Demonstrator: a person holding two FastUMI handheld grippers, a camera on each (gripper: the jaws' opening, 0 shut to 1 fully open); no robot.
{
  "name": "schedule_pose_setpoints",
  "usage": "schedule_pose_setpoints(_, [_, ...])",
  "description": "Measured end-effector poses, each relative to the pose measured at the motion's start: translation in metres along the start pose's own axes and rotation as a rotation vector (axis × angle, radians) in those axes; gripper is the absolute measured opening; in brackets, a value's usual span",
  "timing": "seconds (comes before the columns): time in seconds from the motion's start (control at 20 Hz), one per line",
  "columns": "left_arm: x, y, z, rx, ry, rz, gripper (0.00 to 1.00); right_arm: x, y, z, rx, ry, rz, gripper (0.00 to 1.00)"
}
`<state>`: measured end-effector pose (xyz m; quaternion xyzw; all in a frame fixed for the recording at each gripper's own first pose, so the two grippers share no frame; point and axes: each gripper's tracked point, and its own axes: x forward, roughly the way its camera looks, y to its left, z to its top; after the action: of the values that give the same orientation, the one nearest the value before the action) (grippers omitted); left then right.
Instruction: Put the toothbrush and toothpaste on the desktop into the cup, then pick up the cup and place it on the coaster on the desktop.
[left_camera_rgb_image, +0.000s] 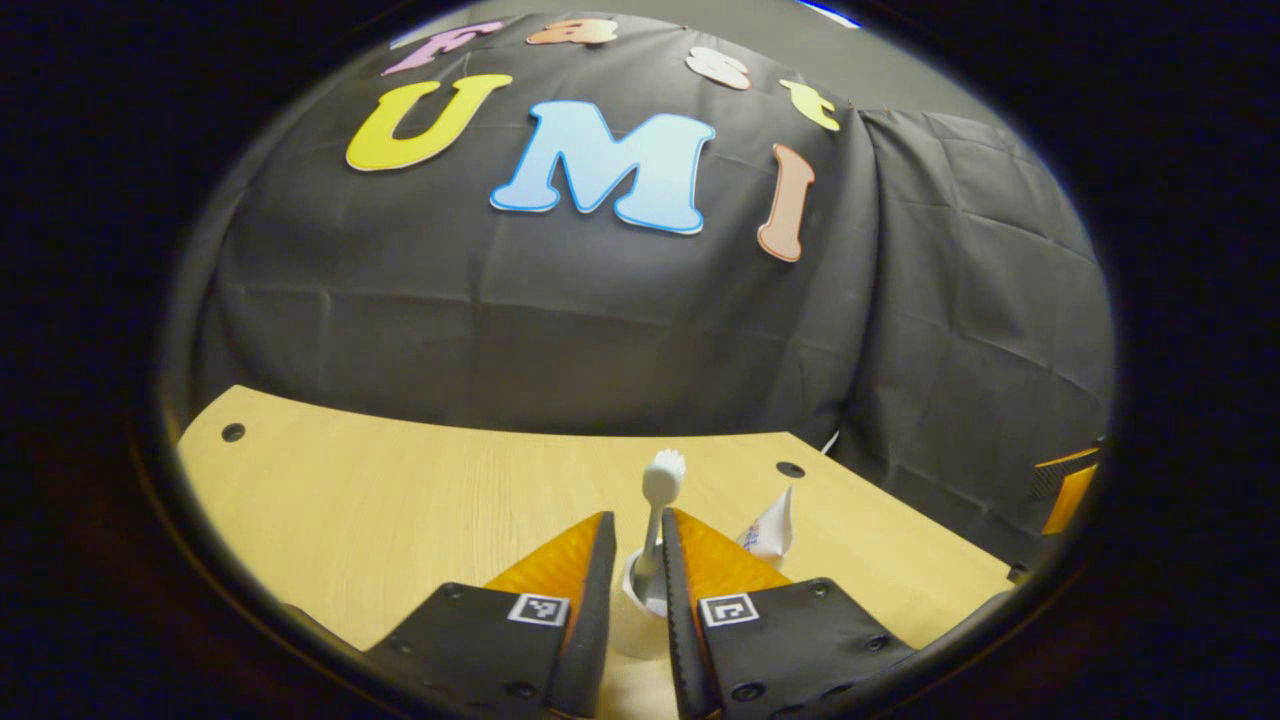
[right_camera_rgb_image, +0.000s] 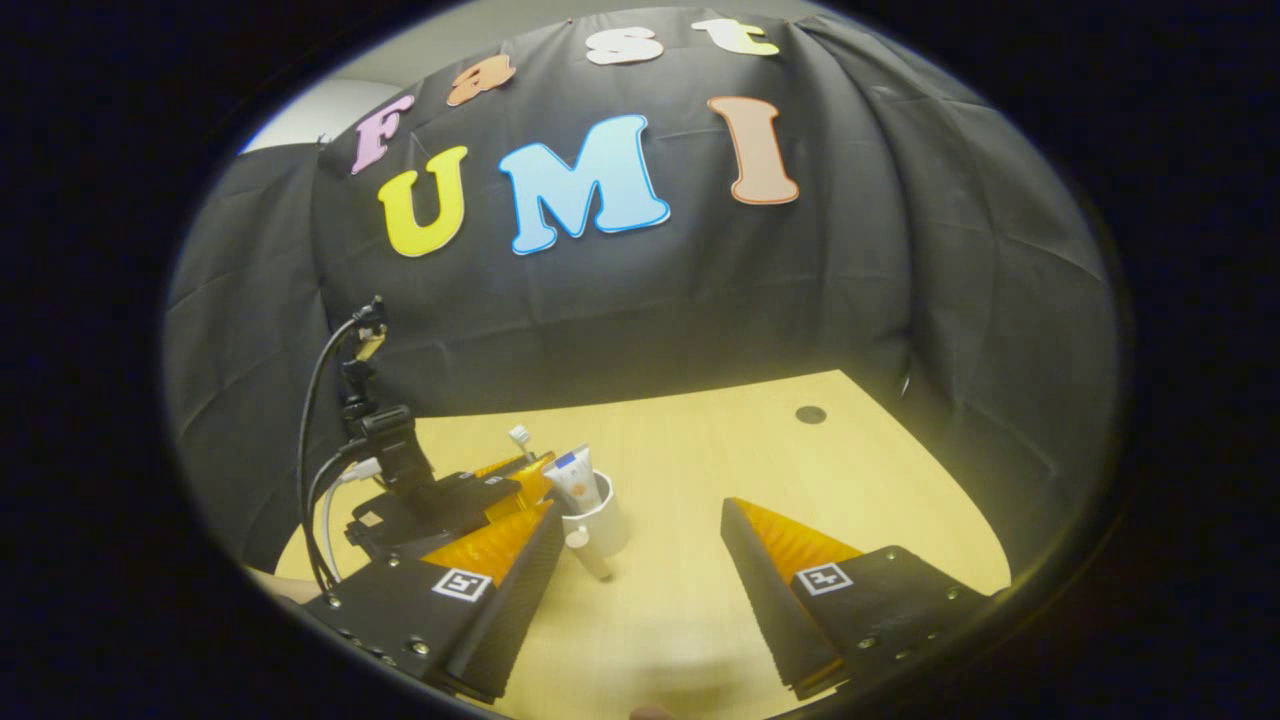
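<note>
Landmark: white cup (right_camera_rgb_image: 597, 525), standing upright on the desk (right_camera_rgb_image: 700, 450).
Left hand-held gripper (left_camera_rgb_image: 637, 560): jaws drawn close together on the toothbrush (left_camera_rgb_image: 655, 520) handle. Both fingers appear to press on it. In the right gripper view this unit (right_camera_rgb_image: 520, 478) sits directly beside the cup, on its left.
Toothbrush: upright between the left fingers, bristle head up, lower end inside the cup mouth (left_camera_rgb_image: 640, 610).
Toothpaste (right_camera_rgb_image: 577, 475): tube already standing in the cup, leaning against the rim. In the left gripper view its crimped end (left_camera_rgb_image: 772, 528) shows just right of the left unit's fingers.
Right hand-held gripper (right_camera_rgb_image: 640, 575): jaws wide apart, holding nothing, hovering above the desk near the cup on the operator's side.
Small pale cylindrical item (right_camera_rgb_image: 588, 553): lies on the desk touching or just beside the cup base. Identity cannot be determined.
Coaster: position not determined from these views.
Step in hand: insertion of the toothbrush into the cup. Judged as the end of the first task stage, since the toothpaste is already in.
Next move requires: opening the left jaws so that the toothbrush drops and rests on the rim, then lifting clear without tipping the cup. Afterwards, a grip on the cup wall and transfer to the coaster.
</note>
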<state>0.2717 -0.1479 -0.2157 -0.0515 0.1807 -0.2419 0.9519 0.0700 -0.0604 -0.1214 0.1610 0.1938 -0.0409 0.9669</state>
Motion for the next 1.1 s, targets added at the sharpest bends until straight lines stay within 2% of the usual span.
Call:
schedule_pose_setpoints(0.05, [-0.001,0.002,-0.002,-0.001,0.007,0.009,0.56,0.0,0.0,-0.001,0.001,0.002,0.001,0.95])
schedule_pose_setpoints(0.1, [-0.004,0.004,-0.002,-0.009,0.007,0.013,0.46,0.0,-0.002,0.001,0.001,0.003,0.002,0.95])
schedule_pose_setpoints(0.15, [-0.006,0.005,0.002,-0.015,-0.001,0.024,0.64,0.0,-0.002,0.001,0.0,0.005,0.006,0.95])
schedule_pose_setpoints(0.2, [-0.009,0.006,0.005,-0.021,-0.01,0.027,0.63,-0.001,-0.001,0.002,-0.002,0.004,0.01,0.95])
schedule_pose_setpoints(0.3, [-0.018,0.007,0.01,-0.023,-0.025,0.041,0.89,-0.002,0.001,0.002,-0.006,0.003,0.019,0.95])
schedule_pose_setpoints(0.35, [-0.023,0.009,0.013,-0.022,-0.03,0.049,0.85,-0.002,0.001,0.003,-0.006,0.001,0.022,0.95])
schedule_pose_setpoints(0.4, [-0.027,0.009,0.015,-0.023,-0.036,0.056,0.87,-0.003,0.002,0.004,-0.005,-0.002,0.027,0.95])
schedule_pose_setpoints(0.45, [-0.033,0.01,0.019,-0.025,-0.045,0.066,0.94,-0.004,0.004,0.004,-0.002,-0.003,0.034,0.95])
schedule_pose_setpoints(0.5, [-0.039,0.011,0.023,-0.027,-0.054,0.072,0.93,-0.005,0.006,0.005,0.0,-0.004,0.04,0.95])
schedule_pose_setpoints(0.55, [-0.045,0.011,0.027,-0.027,-0.059,0.08,0.96,-0.005,0.009,0.006,0.0,-0.007,0.049,0.95])
schedule_pose_setpoints(0.9, [-0.099,0.011,0.053,-0.007,-0.098,0.152,0.96,-0.015,0.024,0.018,-0.019,-0.044,0.09,0.95])
schedule_pose_setpoints(1.1, [-0.137,0.006,0.065,-0.015,-0.125,0.183,0.96,-0.023,0.037,0.022,0.011,-0.066,0.134,0.95])
